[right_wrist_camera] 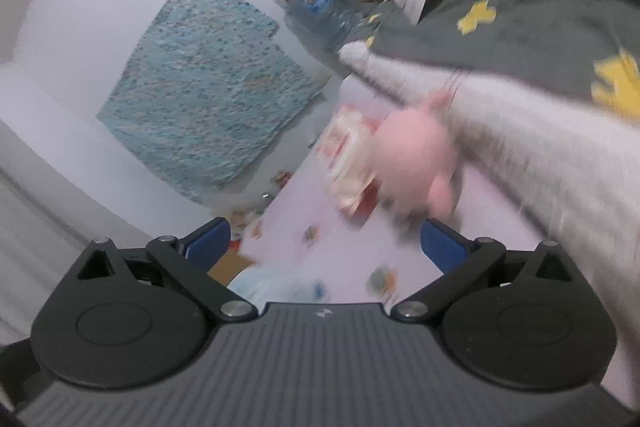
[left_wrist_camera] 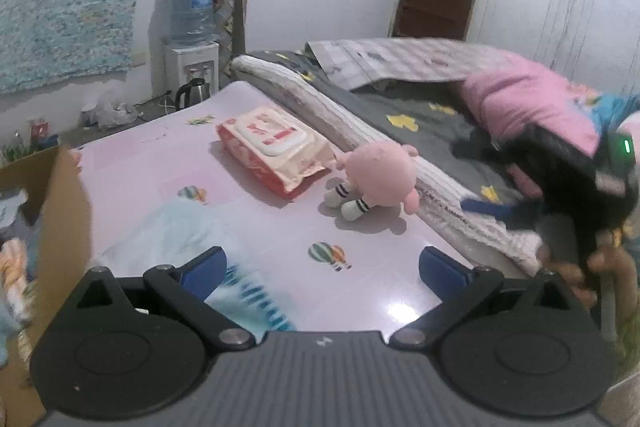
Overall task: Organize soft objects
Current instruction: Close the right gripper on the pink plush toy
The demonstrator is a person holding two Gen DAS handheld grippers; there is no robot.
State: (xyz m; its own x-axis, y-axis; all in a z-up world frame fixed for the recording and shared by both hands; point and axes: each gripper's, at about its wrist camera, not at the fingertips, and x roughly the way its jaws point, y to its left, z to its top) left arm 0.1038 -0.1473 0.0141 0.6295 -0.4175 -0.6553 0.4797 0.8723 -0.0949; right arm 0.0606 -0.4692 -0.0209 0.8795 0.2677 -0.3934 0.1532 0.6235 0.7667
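I count one pink plush toy (left_wrist_camera: 378,179) lying on the pink mat (left_wrist_camera: 280,227), just right of one pack of wet wipes (left_wrist_camera: 272,151) and beside the mattress edge (left_wrist_camera: 360,131). One pale blue cloth (left_wrist_camera: 180,239) lies near left, next to one cardboard box (left_wrist_camera: 52,227). My left claw (left_wrist_camera: 322,267) stands wide, empty. My right claw (right_wrist_camera: 326,245) is wide too, nothing between its pads.
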